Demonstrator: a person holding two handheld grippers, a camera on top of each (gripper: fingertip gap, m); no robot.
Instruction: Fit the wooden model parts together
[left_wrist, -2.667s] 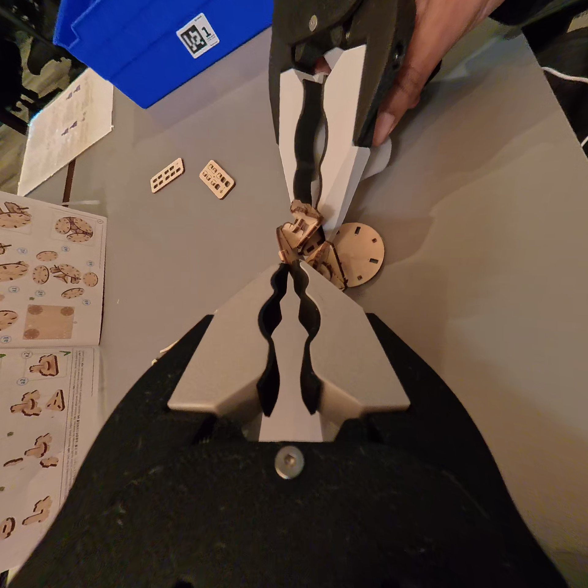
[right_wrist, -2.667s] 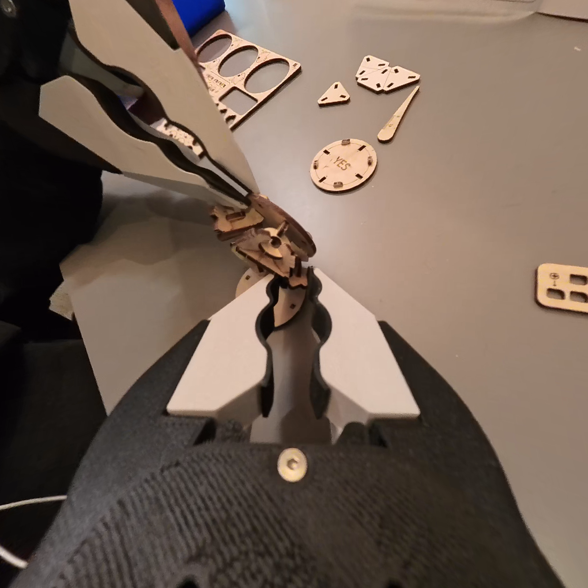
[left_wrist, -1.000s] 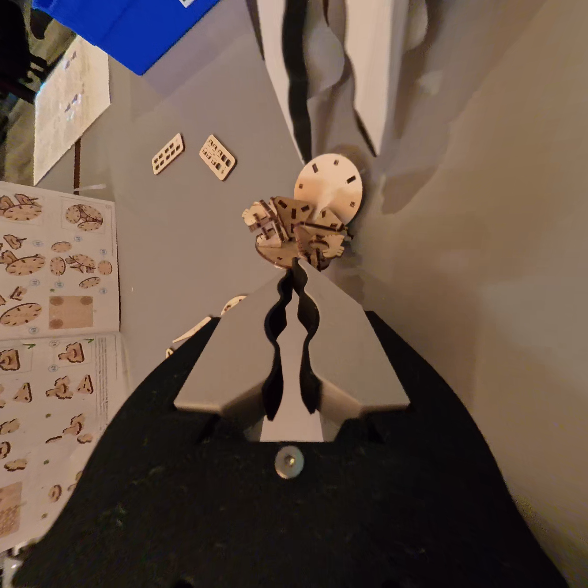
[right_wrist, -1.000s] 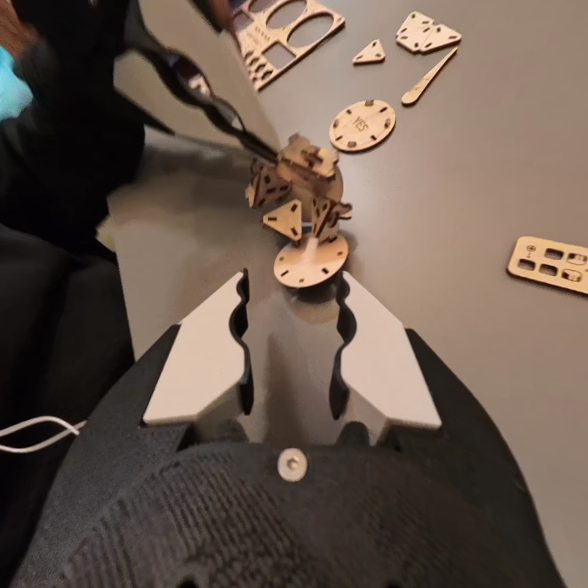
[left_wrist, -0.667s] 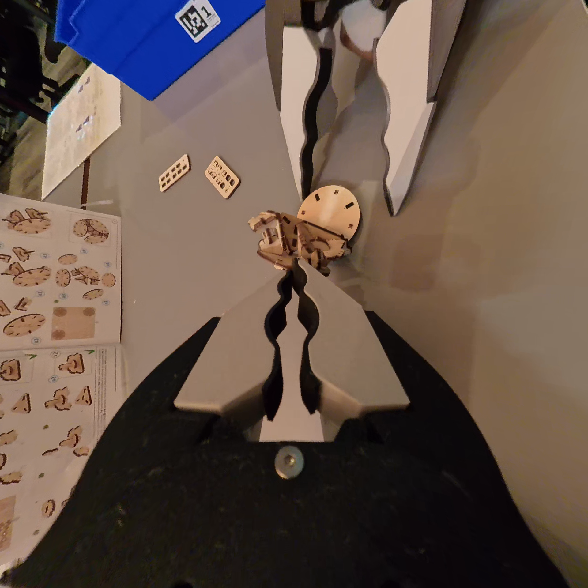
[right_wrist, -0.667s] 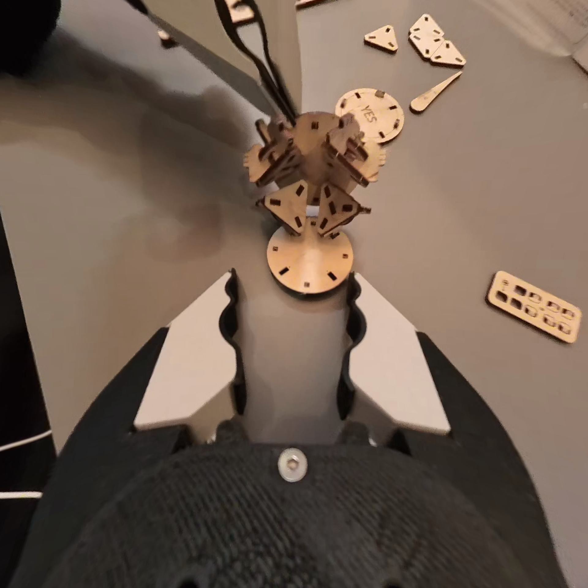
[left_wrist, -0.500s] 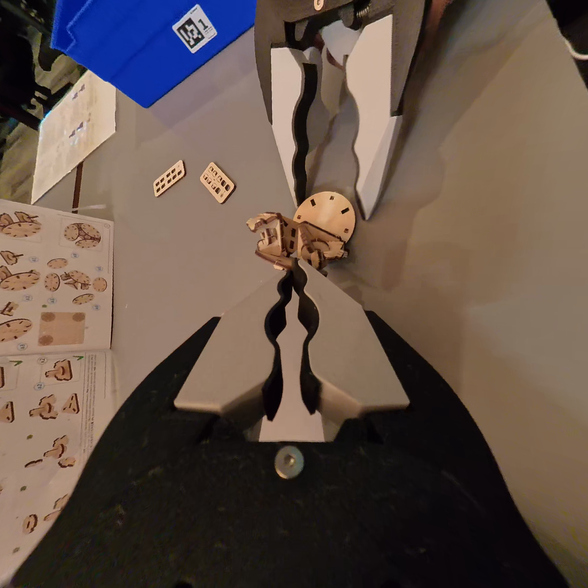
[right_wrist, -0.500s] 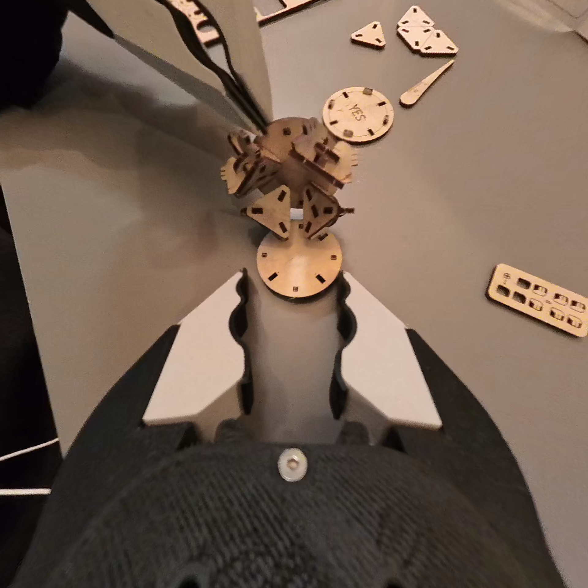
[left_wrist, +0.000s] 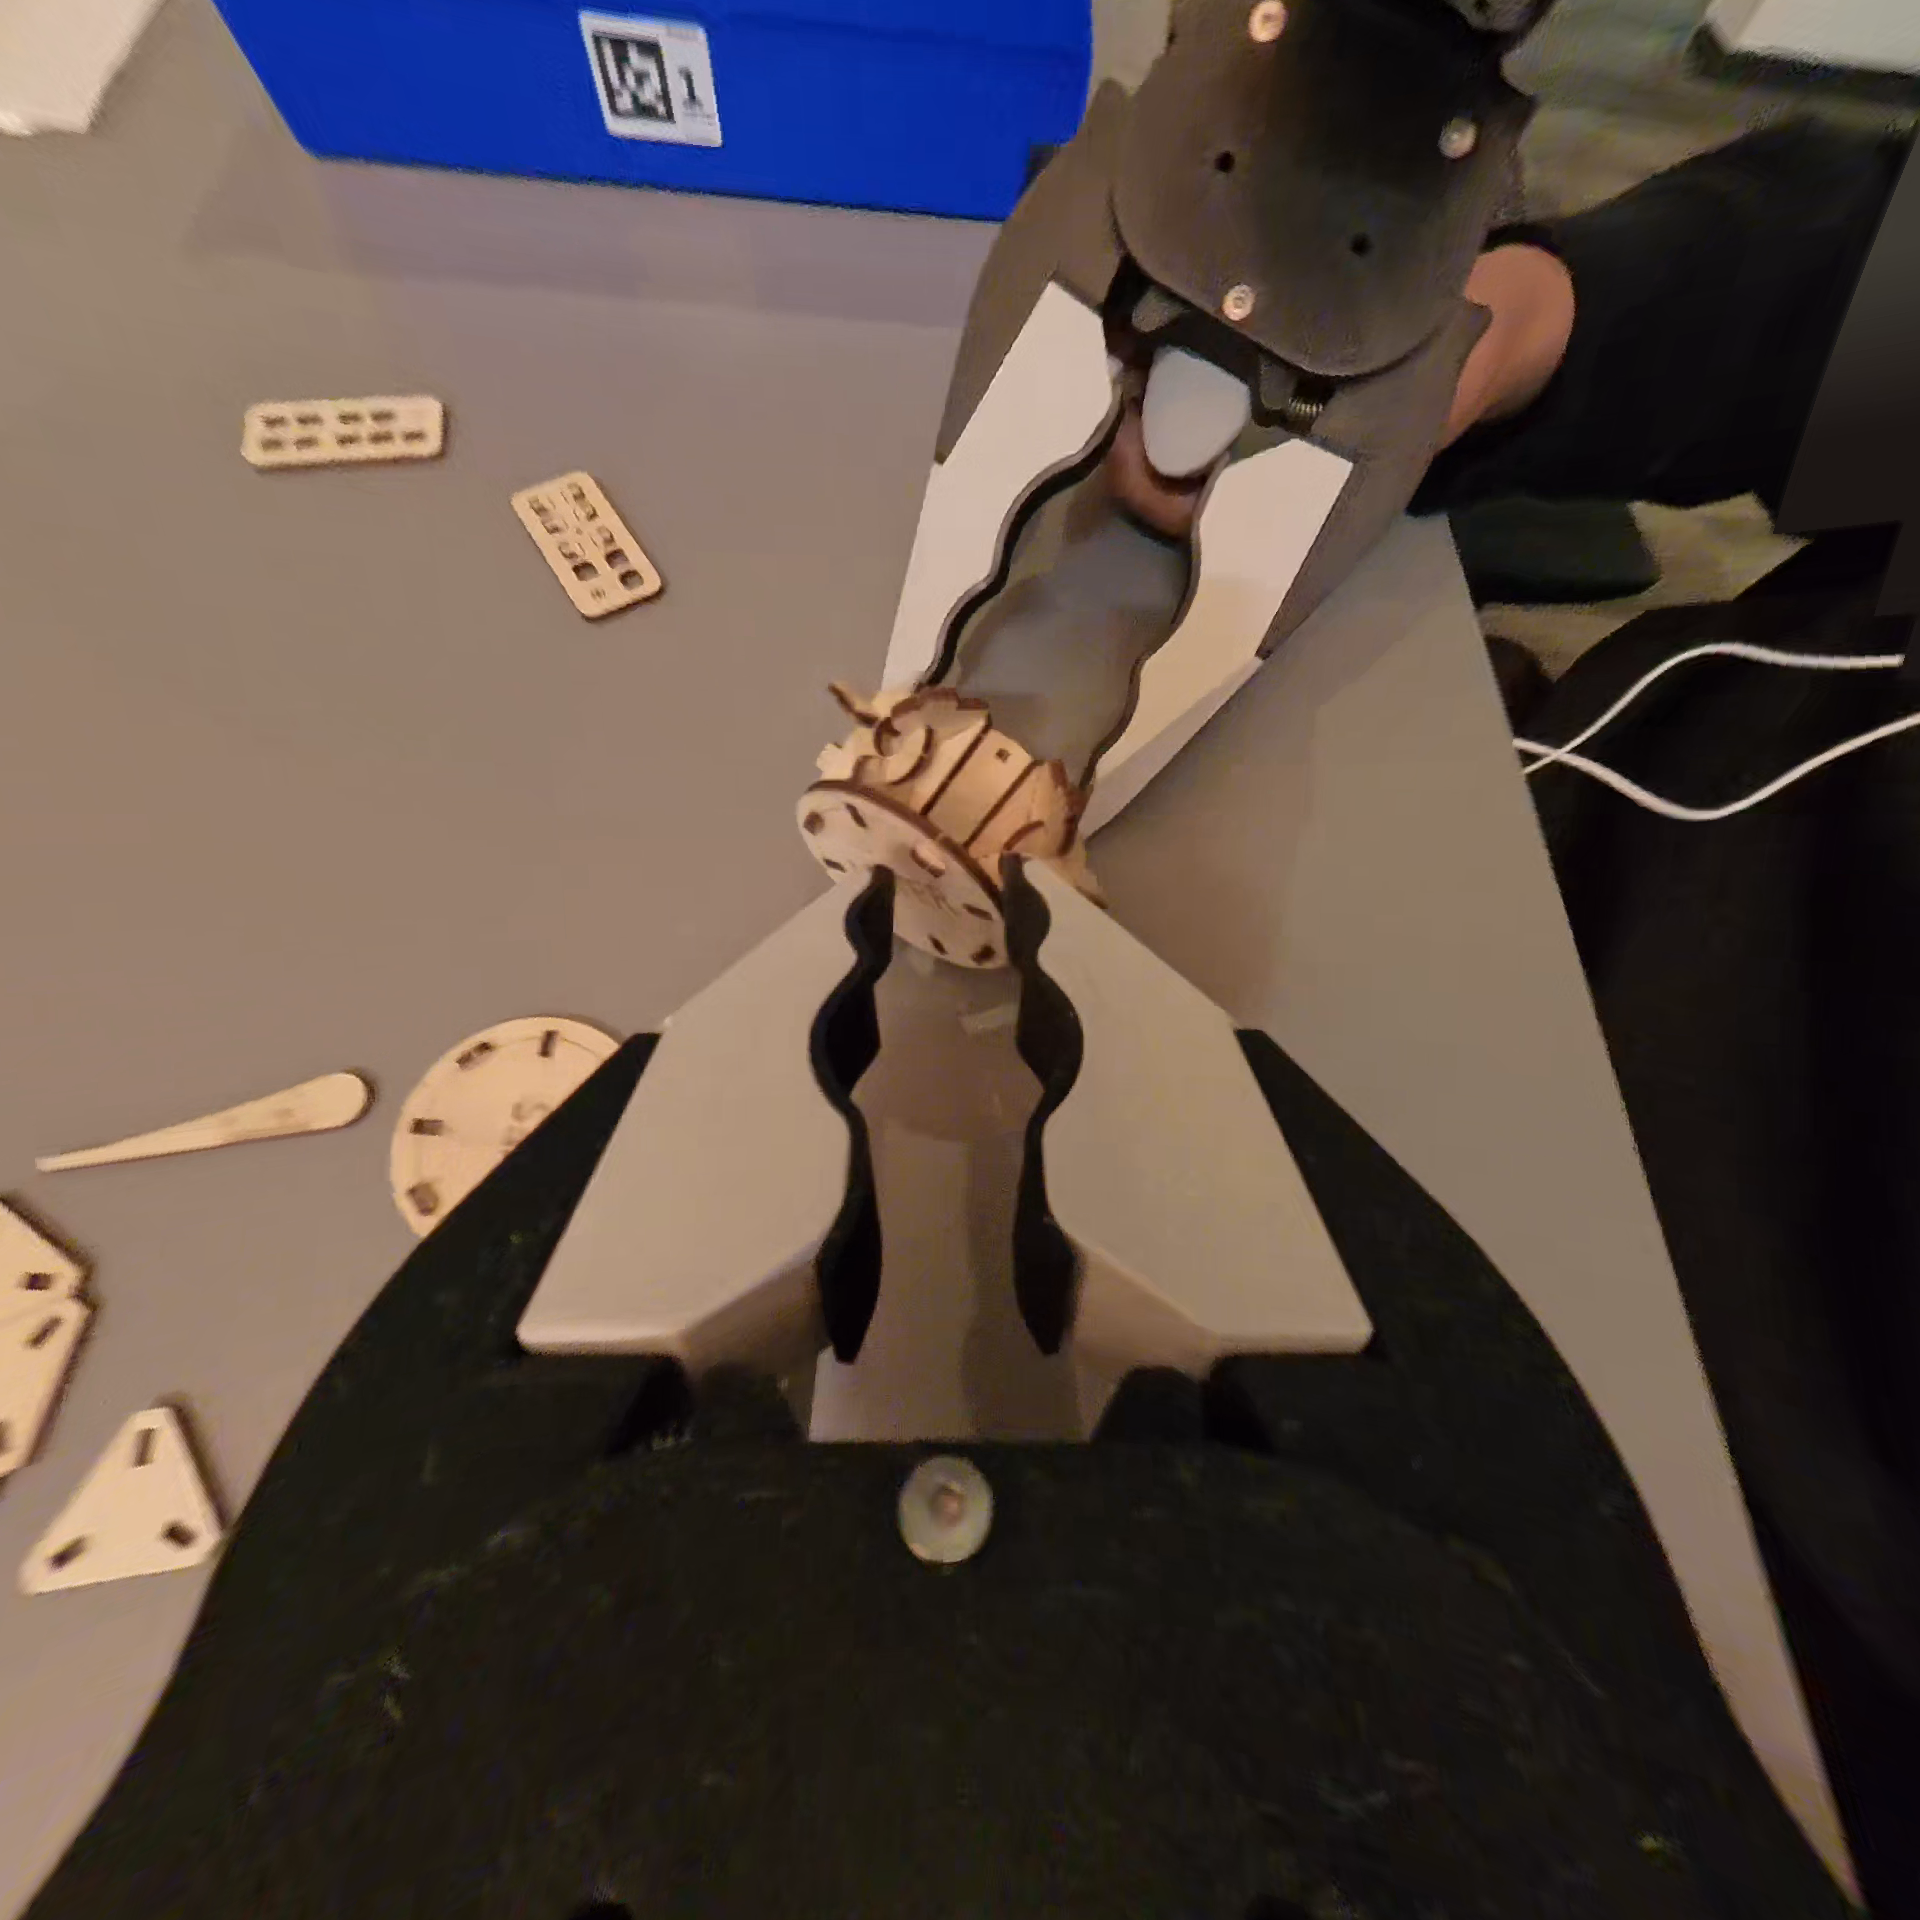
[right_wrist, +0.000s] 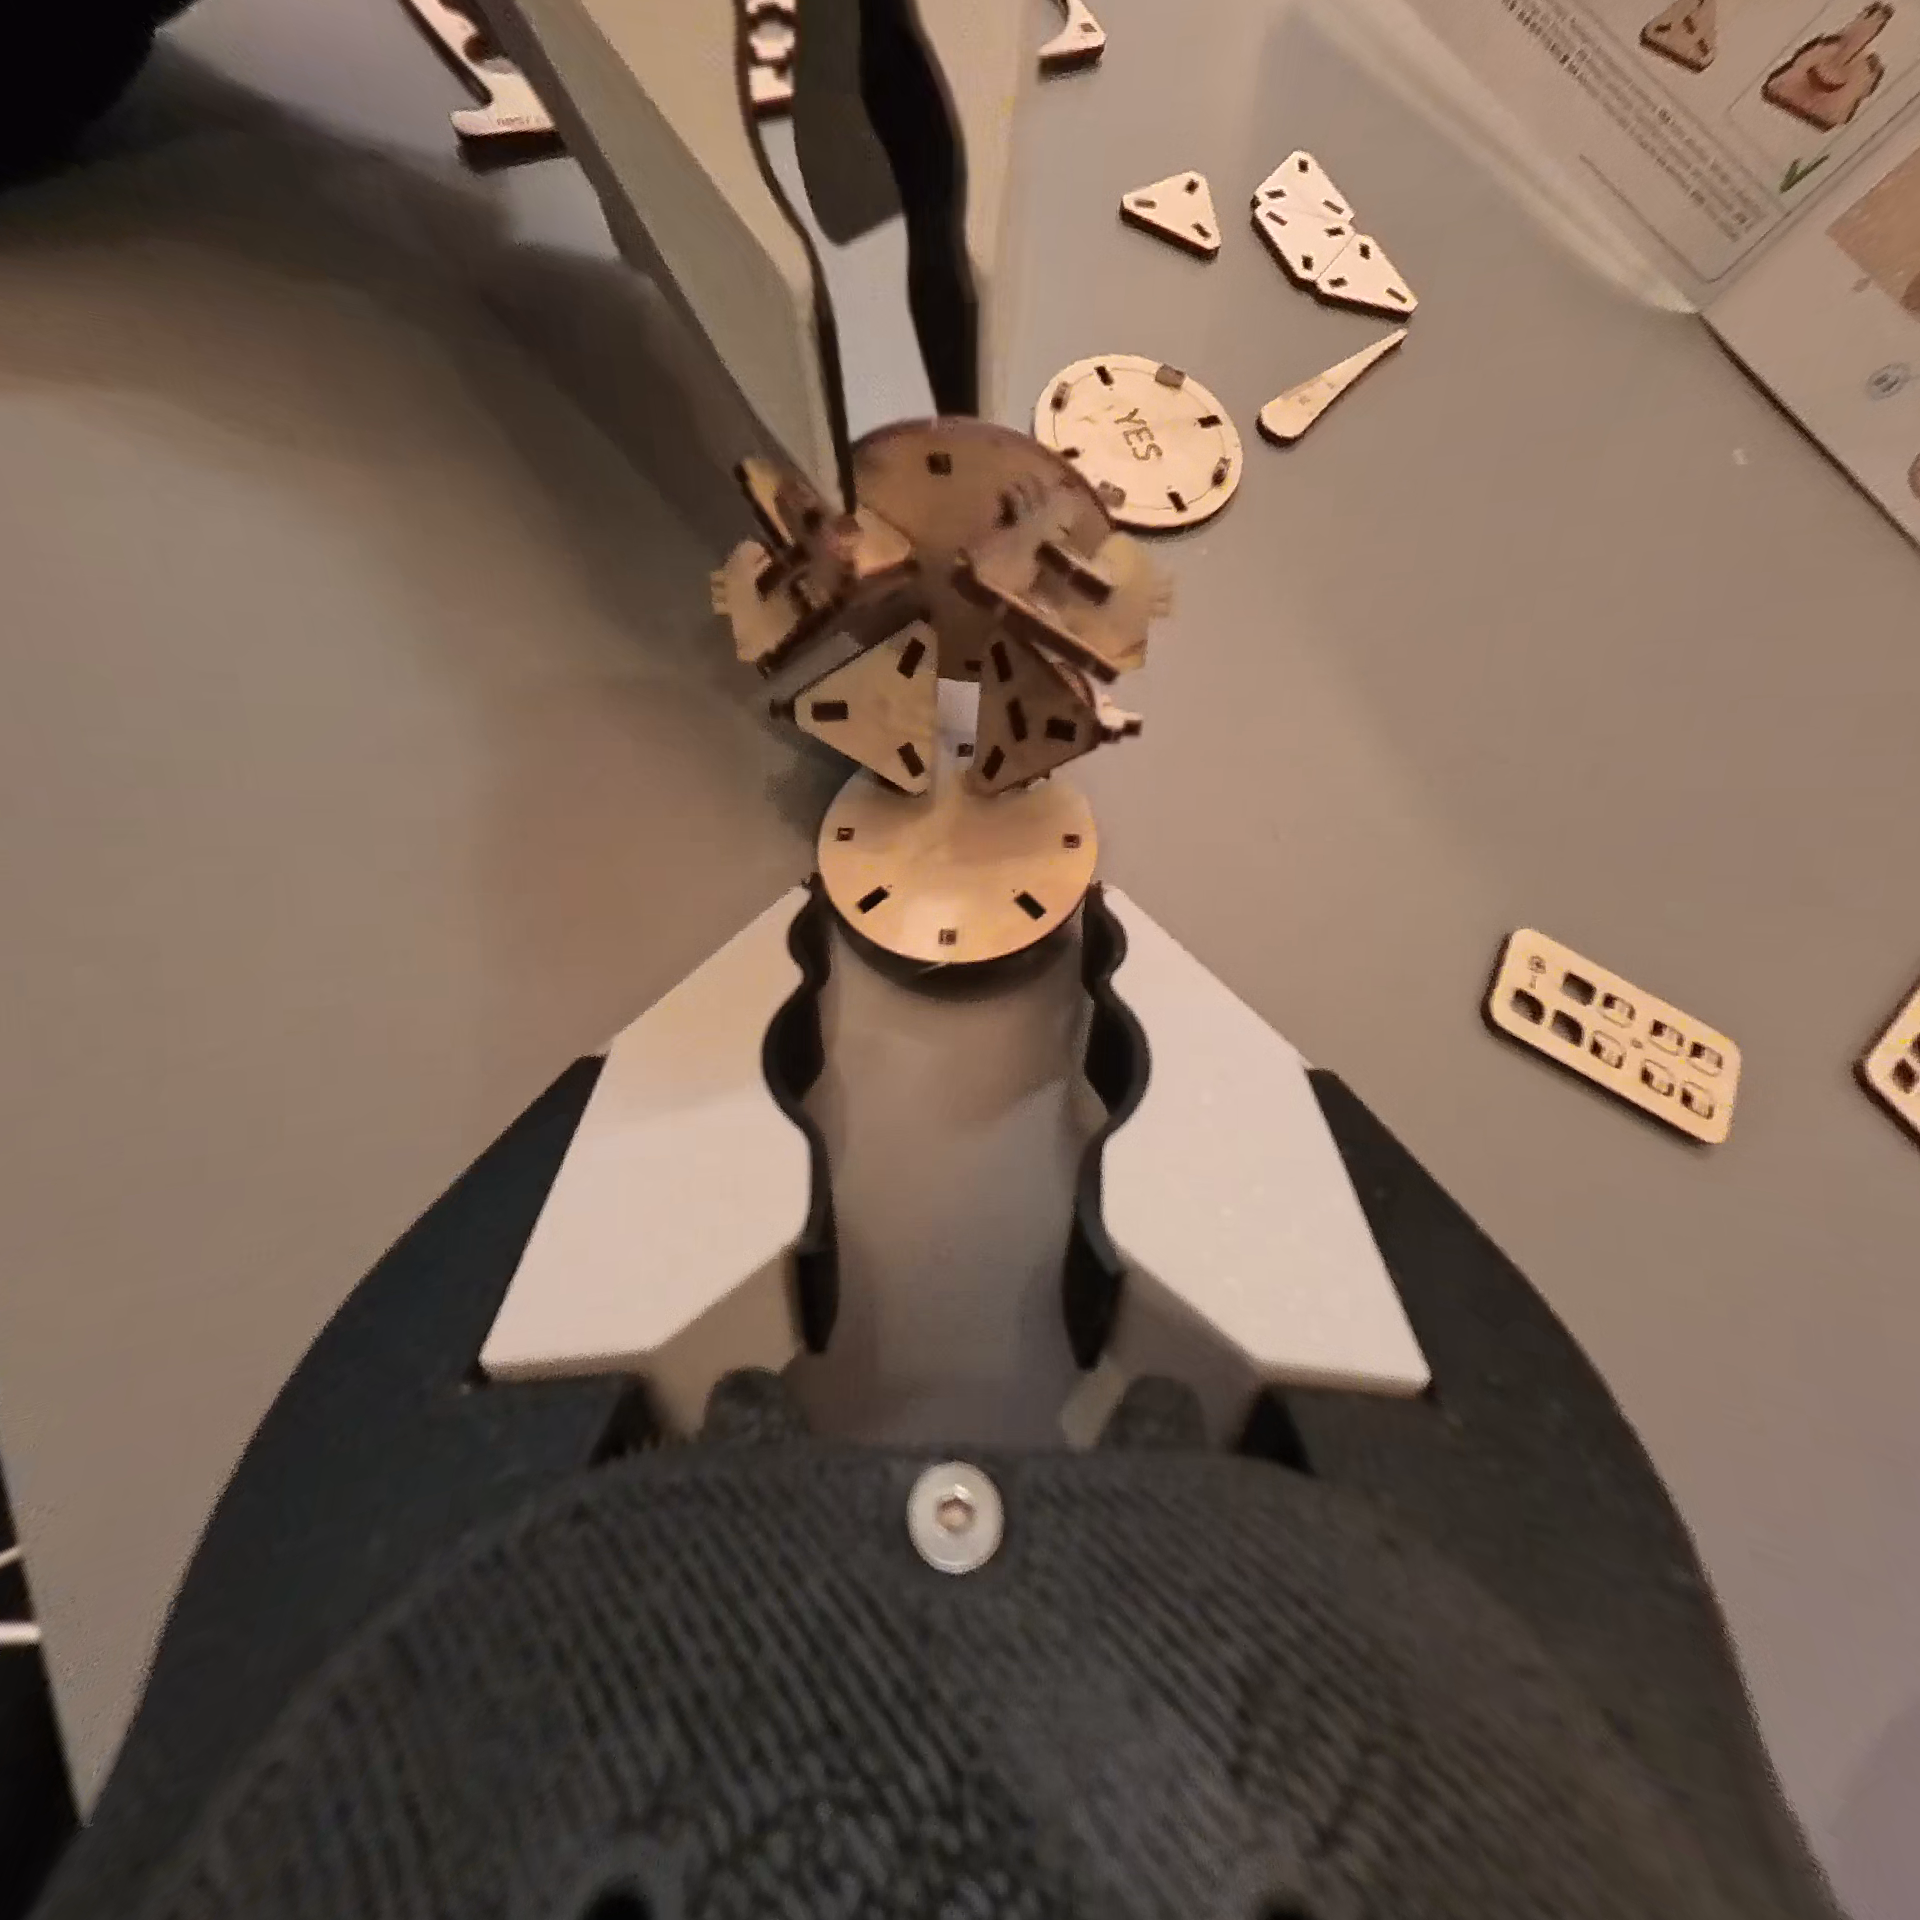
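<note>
The left gripper (left_wrist: 943, 883) has its fingers parted around the upper disc of the wooden model (left_wrist: 940, 821) at frame centre; whether the pads press it I cannot tell; the right gripper (right_wrist: 954, 930) stands open, its fingertips flanking the model's round base (right_wrist: 956, 873), which sits on the grey worktop (right_wrist: 312, 727); the worktop edge (left_wrist: 1496, 748) runs close on the right in the left view; loose wooden pieces (right_wrist: 1320, 244) crowd the upper right; bare worktop lies left.
</note>
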